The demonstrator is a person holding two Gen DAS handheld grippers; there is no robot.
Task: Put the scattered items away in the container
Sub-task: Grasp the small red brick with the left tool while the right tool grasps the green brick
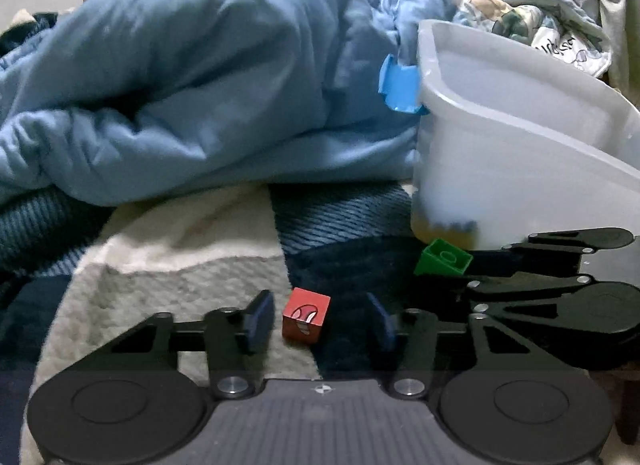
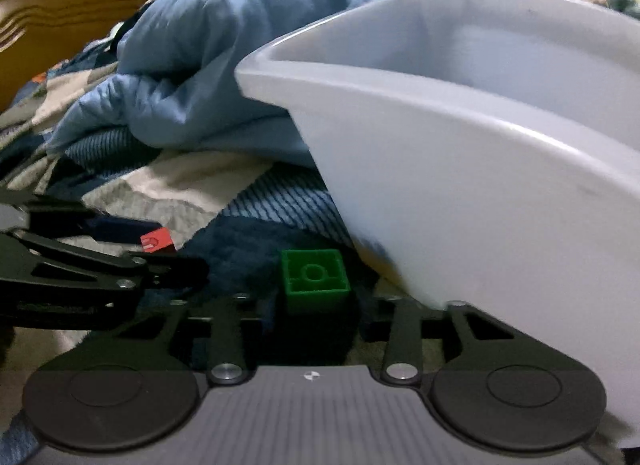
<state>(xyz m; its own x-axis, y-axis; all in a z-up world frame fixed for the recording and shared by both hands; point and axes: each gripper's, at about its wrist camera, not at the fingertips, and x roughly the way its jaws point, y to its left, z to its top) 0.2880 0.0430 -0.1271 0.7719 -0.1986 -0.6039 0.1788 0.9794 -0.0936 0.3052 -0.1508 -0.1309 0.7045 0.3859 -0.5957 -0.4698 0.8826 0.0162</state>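
Note:
A red cube [image 1: 306, 319] with a printed face lies on the bedspread between the fingers of my open left gripper [image 1: 318, 319], untouched on both sides. It also shows in the right wrist view [image 2: 158, 243]. A green brick [image 2: 316, 279] lies hollow side up by the foot of the white translucent bin [image 2: 460, 185], between the fingers of my open right gripper [image 2: 316, 311]. The brick [image 1: 442, 259] and the bin [image 1: 500, 169] also show in the left wrist view, where the right gripper [image 1: 460, 289] reaches in from the right. The left gripper [image 2: 188, 269] reaches in from the left.
A bulky light blue duvet [image 1: 200, 77] is heaped behind the blocks and against the bin. A blue clip [image 1: 398, 85] sits on the bin's left end. Yellow and blue items [image 1: 448, 227] show dimly through the bin's wall. A wooden headboard [image 2: 60, 21] stands far left.

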